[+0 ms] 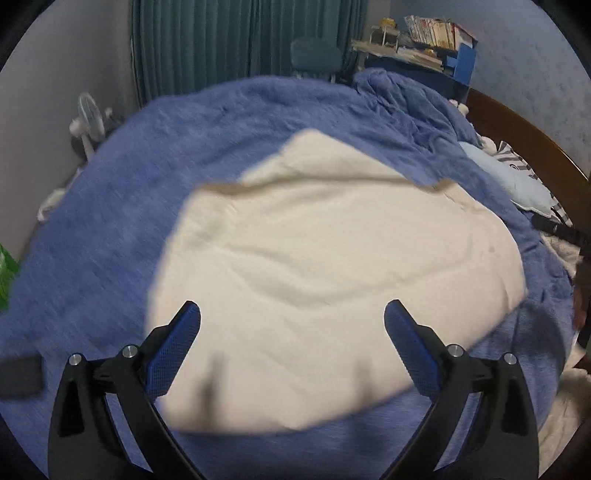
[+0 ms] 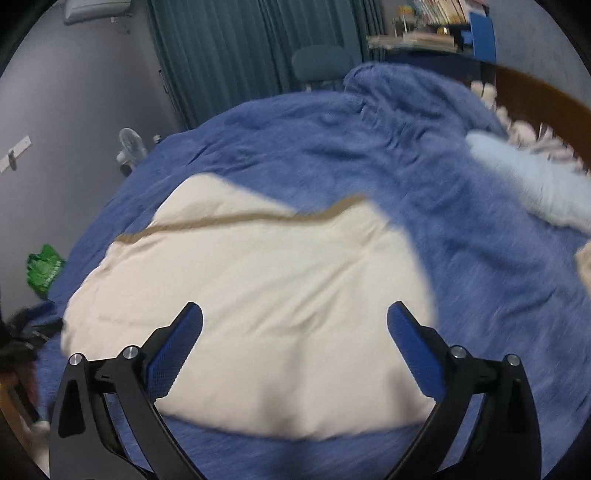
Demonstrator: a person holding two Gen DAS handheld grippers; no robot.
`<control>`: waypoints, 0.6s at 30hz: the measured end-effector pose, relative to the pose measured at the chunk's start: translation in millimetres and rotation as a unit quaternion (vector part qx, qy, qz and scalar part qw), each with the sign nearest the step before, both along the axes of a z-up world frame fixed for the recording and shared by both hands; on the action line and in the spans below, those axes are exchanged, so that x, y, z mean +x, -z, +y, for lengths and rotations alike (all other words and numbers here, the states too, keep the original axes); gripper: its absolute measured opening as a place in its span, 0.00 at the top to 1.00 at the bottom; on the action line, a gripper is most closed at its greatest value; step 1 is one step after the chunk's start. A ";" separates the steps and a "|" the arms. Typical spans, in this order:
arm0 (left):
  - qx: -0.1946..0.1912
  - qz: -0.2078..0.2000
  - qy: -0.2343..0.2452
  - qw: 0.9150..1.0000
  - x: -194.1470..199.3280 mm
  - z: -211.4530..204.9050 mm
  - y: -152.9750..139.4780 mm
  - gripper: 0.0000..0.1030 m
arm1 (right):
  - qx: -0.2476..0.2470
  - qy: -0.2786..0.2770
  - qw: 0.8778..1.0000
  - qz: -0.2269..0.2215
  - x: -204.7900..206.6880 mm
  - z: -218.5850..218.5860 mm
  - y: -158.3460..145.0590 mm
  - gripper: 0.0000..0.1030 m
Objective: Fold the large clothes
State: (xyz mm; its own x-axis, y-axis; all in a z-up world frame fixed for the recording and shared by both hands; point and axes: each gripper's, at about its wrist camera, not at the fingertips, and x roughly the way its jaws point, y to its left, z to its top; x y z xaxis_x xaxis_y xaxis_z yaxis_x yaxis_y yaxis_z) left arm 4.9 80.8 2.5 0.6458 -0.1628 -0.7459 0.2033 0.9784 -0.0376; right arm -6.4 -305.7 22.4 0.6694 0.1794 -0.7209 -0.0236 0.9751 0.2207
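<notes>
Left wrist view: left tool [image 1: 291, 314] released, jaws wide apart, nothing between them. One cream garment [image 1: 332, 266], folded with a tan inner edge across its far side, lies flat on the blue blanket [image 1: 155, 155] covering the bed, below and ahead of the fingertips. One white fan [image 1: 88, 122] stands beside the bed.

Right wrist view: right tool [image 2: 294, 314] released, empty. Same cream garment [image 2: 258, 288] lies beneath and ahead. One green bag [image 2: 44, 269] on the floor; contents cannot be told.

Motion blur smears the blanket [image 2: 498, 266] and pillow [image 2: 535, 184] in the right view, the green bag [image 1: 5, 269] is cut off by the left view's edge, and the shelf books [image 1: 436, 31] are too small to read.
</notes>
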 end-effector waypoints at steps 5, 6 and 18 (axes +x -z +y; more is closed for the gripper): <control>0.003 0.017 -0.008 1.000 -8.8 -37.5 38.3 0.08 | -0.061 -0.011 0.998 0.029 -16.4 42.2 46.0 0.06; 0.010 0.014 -0.008 1.000 -10.2 -42.5 44.4 0.08 | -0.070 -0.026 0.996 0.041 -15.9 50.1 55.3 0.06; 0.018 0.012 -0.015 1.000 40.0 -53.2 73.2 0.06 | -0.079 -0.031 0.995 0.054 43.5 57.9 78.9 0.05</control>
State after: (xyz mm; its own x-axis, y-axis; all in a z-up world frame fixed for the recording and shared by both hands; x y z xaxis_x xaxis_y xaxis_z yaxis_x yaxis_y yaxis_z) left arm 44.9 27.6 -70.6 0.6315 -0.1159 -0.7667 0.1730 0.9849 -0.0063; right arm 37.2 -247.8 -56.5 0.5782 0.0969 -0.8101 -0.0695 0.9952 0.0695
